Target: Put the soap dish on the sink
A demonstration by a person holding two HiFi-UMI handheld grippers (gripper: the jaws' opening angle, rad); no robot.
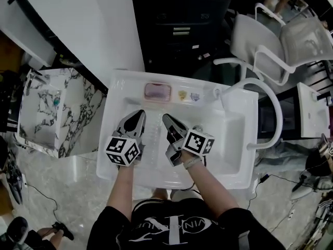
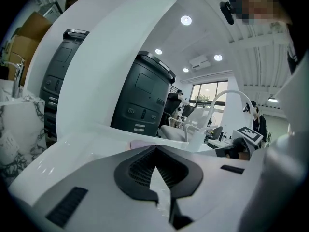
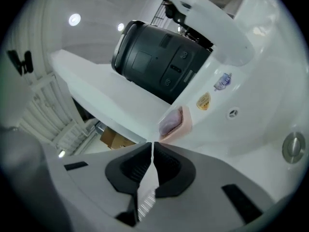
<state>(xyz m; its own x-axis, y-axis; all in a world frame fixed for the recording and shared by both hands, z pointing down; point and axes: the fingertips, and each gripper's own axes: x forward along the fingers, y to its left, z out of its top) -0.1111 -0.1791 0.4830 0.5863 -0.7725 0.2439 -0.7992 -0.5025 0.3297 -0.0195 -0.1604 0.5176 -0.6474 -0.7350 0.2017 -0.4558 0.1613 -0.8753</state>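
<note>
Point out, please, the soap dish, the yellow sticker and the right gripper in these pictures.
soap dish (image 3: 186, 121): right gripper view, on its pink rim.
yellow sticker (image 1: 182, 95): head view, on its middle.
right gripper (image 3: 152, 145): right gripper view, midway between its shut fingertips.

**Person & grippers: the looks**

Person wears blk T-shirt (image 1: 156, 225) w/ white print on chest, short sleeves. Light band (image 1: 191, 163) on R wrist. Both left gripper (image 1: 138, 113) & right gripper (image 1: 167, 119) have grey shells, blk ribbed pads (image 3: 129, 167), blk slots on top. Each carries a white cube (image 1: 124, 150) w/ blk square markers.
</note>
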